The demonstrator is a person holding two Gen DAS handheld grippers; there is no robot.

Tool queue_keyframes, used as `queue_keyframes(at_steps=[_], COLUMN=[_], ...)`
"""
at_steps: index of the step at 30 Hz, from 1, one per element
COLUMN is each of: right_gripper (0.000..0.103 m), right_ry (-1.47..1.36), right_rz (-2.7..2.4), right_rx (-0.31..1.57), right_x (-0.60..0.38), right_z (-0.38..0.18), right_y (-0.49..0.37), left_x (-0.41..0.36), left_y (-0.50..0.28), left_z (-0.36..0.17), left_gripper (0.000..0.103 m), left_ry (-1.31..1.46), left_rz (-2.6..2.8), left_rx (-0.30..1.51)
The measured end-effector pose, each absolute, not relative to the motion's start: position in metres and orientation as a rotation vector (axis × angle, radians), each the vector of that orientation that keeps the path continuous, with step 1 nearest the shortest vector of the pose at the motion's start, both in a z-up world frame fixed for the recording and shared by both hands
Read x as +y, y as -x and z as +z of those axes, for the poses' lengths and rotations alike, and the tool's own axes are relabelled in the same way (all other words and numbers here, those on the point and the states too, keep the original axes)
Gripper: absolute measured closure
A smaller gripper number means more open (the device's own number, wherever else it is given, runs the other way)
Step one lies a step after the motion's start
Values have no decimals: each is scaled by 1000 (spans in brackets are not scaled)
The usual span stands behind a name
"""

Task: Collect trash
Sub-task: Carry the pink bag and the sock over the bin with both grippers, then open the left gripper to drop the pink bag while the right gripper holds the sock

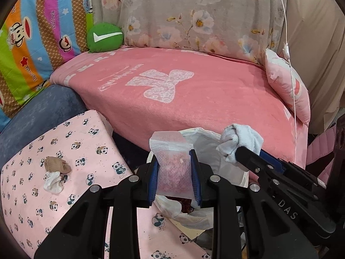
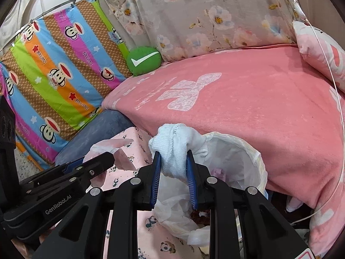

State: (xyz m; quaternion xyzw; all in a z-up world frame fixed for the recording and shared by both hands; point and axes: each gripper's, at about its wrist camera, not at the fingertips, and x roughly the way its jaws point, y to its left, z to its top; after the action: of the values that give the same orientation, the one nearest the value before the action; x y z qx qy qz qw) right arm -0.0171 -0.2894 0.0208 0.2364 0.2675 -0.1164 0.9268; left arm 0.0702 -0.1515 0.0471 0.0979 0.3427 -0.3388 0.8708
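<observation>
My left gripper (image 1: pixel 174 161) is shut on a small clear zip bag (image 1: pixel 172 164) with pink-red contents, held above the white-lined trash bin (image 1: pixel 207 144). My right gripper (image 2: pixel 173 161) is shut on a balled white cloth (image 2: pixel 175 151), held over the bin's (image 2: pixel 248 161) left rim. The right gripper (image 1: pixel 235 153) and its cloth (image 1: pixel 241 142) also show in the left wrist view, and the left gripper (image 2: pixel 107 157) with the zip bag (image 2: pixel 110 149) in the right wrist view. A crumpled tan piece (image 1: pixel 57 165) and a white piece (image 1: pixel 52 182) lie on the panda-print surface (image 1: pixel 64 151).
A sofa with a pink blanket (image 1: pixel 194 95) stands behind the bin. A green check-mark cushion (image 1: pixel 105 37), a striped monkey-print cover (image 1: pixel 32 43), a floral cover (image 1: pixel 194 10) and a pink pillow (image 1: pixel 286 90) lie on it. A thin white cable (image 1: pixel 287 49) hangs at right.
</observation>
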Motion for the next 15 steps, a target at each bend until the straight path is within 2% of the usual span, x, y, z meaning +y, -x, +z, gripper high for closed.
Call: queue_keyframes(at_steps=[11, 13, 15], right_gripper=[79, 79, 79], right_ry=[-502, -503, -504], right_rz=[-275, -279, -282], right_rx=[547, 547, 547], right_x=[-310, -312, -313], right_z=[14, 13, 13], right_y=[26, 27, 27], left_x=[-171, -173, -172], left_y=[-73, -74, -76], left_z=[43, 42, 41], left_gripper=[75, 70, 59], left_ry=[-190, -183, -174], left_rz=[-754, -744, -731], left_rx=[743, 744, 742])
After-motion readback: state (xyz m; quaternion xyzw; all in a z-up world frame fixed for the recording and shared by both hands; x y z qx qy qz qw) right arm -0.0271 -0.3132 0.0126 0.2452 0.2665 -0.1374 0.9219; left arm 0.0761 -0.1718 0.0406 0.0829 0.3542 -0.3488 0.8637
